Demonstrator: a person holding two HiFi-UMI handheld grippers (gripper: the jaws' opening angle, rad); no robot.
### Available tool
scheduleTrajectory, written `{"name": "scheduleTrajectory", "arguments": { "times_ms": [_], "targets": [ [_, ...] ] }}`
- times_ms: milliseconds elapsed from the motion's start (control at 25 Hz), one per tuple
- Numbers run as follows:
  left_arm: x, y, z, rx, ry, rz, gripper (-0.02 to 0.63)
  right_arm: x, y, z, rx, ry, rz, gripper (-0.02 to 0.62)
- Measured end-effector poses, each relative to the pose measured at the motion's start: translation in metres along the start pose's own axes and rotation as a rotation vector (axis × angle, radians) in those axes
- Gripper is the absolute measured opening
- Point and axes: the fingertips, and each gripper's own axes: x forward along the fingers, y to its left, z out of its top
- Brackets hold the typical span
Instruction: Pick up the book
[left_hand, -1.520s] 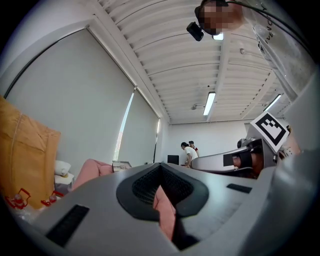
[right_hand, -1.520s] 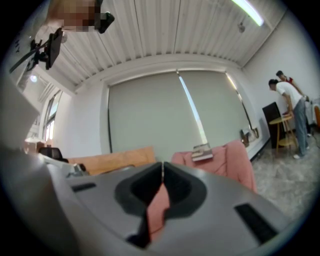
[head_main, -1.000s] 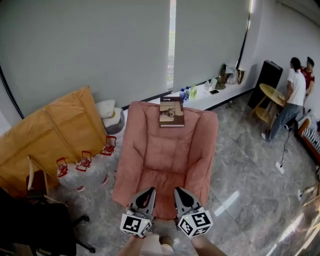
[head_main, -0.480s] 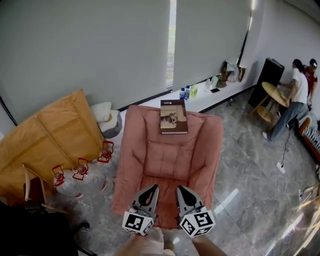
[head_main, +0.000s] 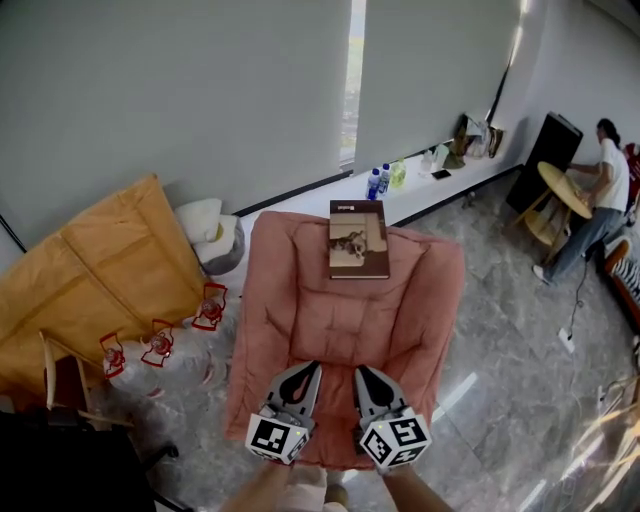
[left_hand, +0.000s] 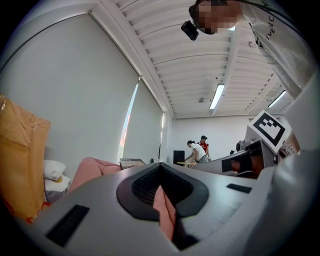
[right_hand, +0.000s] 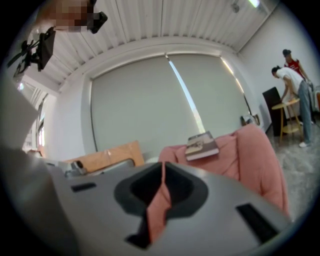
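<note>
Pink chair (head_main: 320, 320) bearing book (head_main: 358, 240), jugs (head_main: 150, 350) beside, left claw (head_main: 308, 371) and right claw (head_main: 363, 373) closed, empty

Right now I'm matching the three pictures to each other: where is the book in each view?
Head view: book upper centre, on the pink chair, at its upper back.
Left gripper view: book small, left of centre, below mid height.
Right gripper view: book right of centre, atop the chair.
Shared landmark: the pink chair.

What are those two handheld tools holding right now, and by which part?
Nothing. The left gripper and right gripper both have jaws shut and empty; the book lies untouched on the pink chair, beyond them.
</note>
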Motion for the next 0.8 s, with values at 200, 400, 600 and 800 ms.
{"name": "scheduleTrajectory", "arguments": {
  "times_ms": [200,400,600,800],
  "targets": [
    [0.020,0.018,-0.012,-0.007,0.009,0.008,0.020,0.030,-0.019,-0.009,0.031,0.036,-0.020,0.014],
    [0.034,0.031,-0.026,-0.022,0.029,0.014,0.020,0.057,-0.036,-0.021,0.127,0.071,-0.010,0.014],
    [0.050,0.040,-0.038,-0.034,0.041,0.000,0.020,0.081,-0.060,-0.026,0.247,0.073,-0.030,0.015],
    [0.067,0.050,-0.046,-0.027,0.049,-0.018,0.020,0.110,-0.082,-0.026,0.427,0.029,-0.023,0.058]
  ]
}}
